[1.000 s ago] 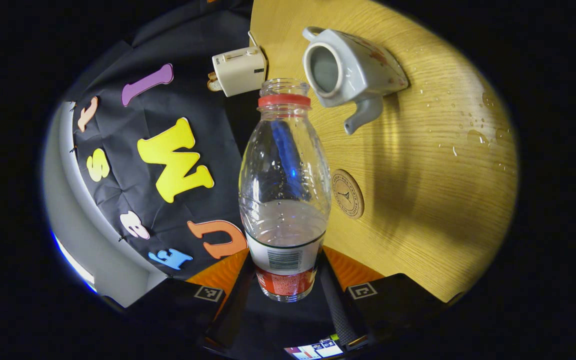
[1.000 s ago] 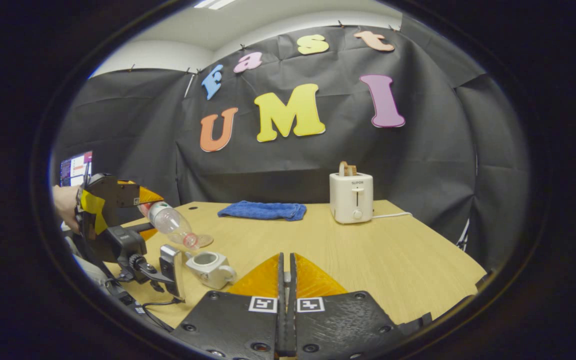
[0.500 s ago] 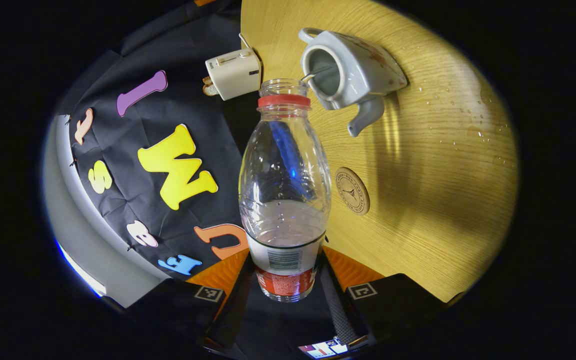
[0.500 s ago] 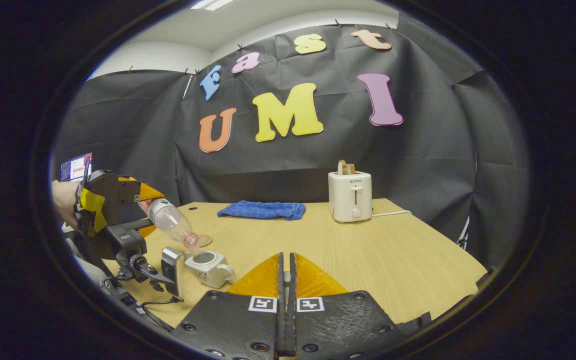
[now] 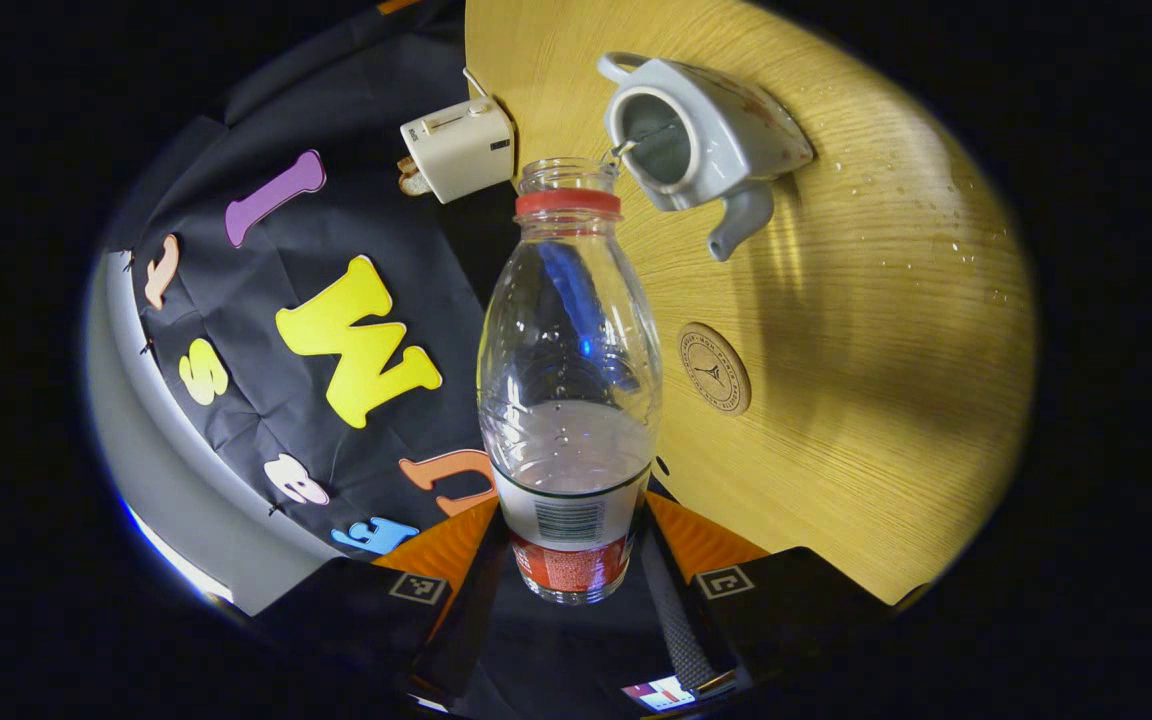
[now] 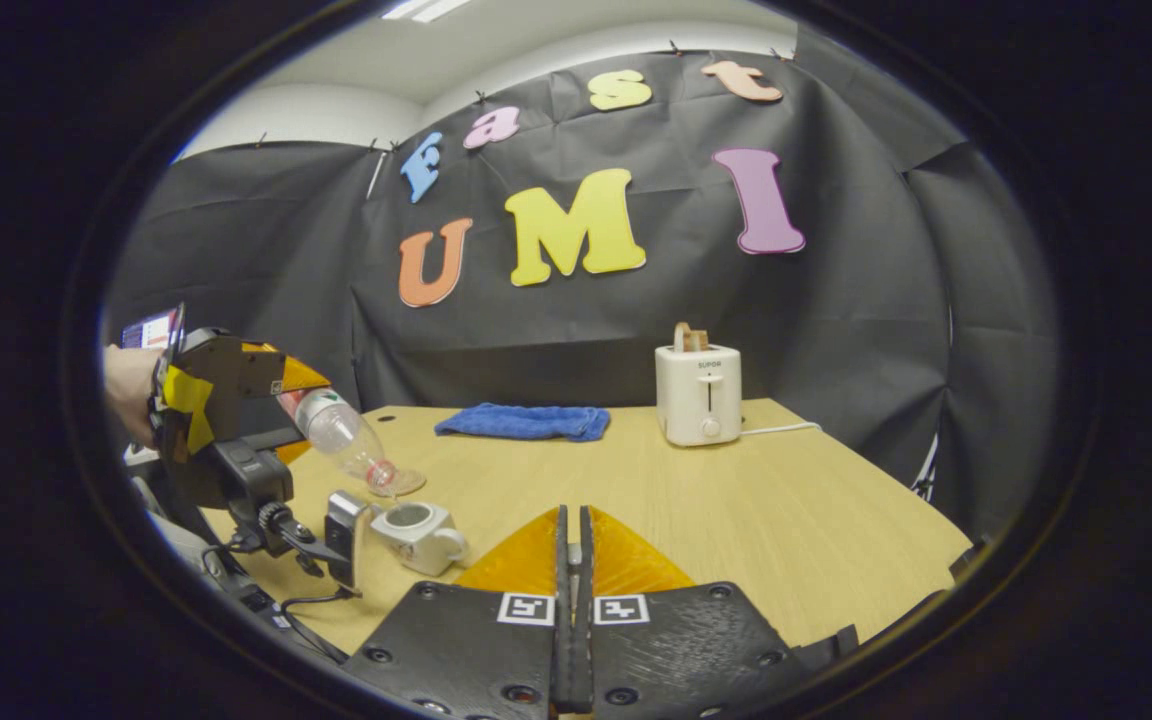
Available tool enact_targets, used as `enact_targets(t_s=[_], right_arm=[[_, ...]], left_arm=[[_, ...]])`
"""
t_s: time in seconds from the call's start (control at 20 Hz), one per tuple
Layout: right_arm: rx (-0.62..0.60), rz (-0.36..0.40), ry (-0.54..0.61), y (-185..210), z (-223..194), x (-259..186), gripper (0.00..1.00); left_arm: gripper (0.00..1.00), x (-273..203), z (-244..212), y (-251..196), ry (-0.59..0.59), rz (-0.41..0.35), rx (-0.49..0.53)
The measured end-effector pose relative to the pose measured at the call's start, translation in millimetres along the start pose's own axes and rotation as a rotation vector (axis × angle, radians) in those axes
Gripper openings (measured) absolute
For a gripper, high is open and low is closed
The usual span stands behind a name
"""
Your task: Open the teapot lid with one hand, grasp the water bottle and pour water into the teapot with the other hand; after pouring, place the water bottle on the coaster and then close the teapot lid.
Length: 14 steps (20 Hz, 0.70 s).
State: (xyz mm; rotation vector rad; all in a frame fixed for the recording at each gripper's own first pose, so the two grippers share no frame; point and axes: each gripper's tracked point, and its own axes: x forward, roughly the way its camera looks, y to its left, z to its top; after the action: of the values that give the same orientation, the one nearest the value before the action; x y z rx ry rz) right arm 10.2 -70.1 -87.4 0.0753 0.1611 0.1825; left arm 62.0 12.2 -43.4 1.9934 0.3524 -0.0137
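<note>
The pouring step is under way. The left claw (image 5: 576, 560) has both fingers pressed against the lower body of the water bottle (image 5: 569, 380), which is tipped mouth-down toward the teapot (image 5: 701, 135). In the left gripper view a thin stream runs from the bottle's open neck into the teapot's uncovered opening. Water is still pooled in the bottle's lower part, so there is more to give.

From the right gripper view, the teapot (image 6: 419, 532) sits at the near left of the surface (image 6: 736, 500), with the tilted bottle (image 6: 341, 440) just above it, held by the left claw (image 6: 281, 385) and a hand (image 6: 126, 385) behind it. The right claw (image 6: 569, 560) hangs over the near middle of the surface with its fingers closed right together; I cannot make out the lid between them from here.

The coaster (image 5: 714, 368) lies bare on the surface, just beside the bottle's line and short of the teapot. Droplets (image 5: 936, 230) speckle the wood past the teapot.

Next, I'd judge, the bottle must be righted gently so the stream cuts off cleanly, then carried to the coaster and stood upright on it before the lid goes back.
</note>
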Motion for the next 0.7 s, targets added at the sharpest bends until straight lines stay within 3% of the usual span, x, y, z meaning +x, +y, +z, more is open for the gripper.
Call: enact_targets(t_s=[0.7], right_arm=[[0.008, -0.005, -0.003, -6.8, -0.2, -3.3, 0.0]], left_arm=[[0.75, -1.5, -5.0, 24.0, 0.037, 0.037, 0.117]])
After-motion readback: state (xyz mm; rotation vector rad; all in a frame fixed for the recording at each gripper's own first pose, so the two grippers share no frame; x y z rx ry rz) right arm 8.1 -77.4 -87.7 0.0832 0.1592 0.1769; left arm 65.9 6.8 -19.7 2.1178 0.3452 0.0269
